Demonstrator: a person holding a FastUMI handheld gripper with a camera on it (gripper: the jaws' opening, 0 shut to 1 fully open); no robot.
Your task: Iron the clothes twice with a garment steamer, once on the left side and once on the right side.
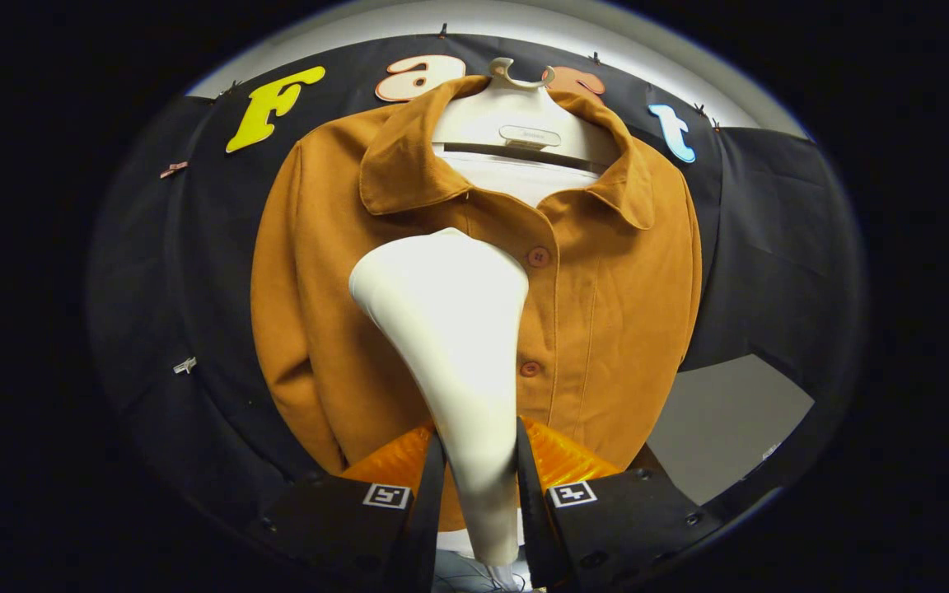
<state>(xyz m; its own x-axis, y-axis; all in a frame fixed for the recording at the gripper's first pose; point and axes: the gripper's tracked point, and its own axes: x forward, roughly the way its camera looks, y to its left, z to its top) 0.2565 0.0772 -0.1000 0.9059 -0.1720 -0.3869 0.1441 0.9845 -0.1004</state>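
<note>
Gripper view: jaws clamp the white garment steamer (450, 329) upright, its wide head pointing up at the brown jacket (606, 296).

Jacket (606, 296): hung on a hanger (520, 111), front facing the jaws, flat before the booth wall (771, 239); wall extends past both sleeves.
Inner garment (516, 177): inside the jacket's open collar, below the hanger neck.
Garment steamer (450, 329): handle clamped between the two fingers (433, 494) of the gripper (481, 494); head rises ahead of them, in front of the jacket's chest, just left of the button line.
</note>
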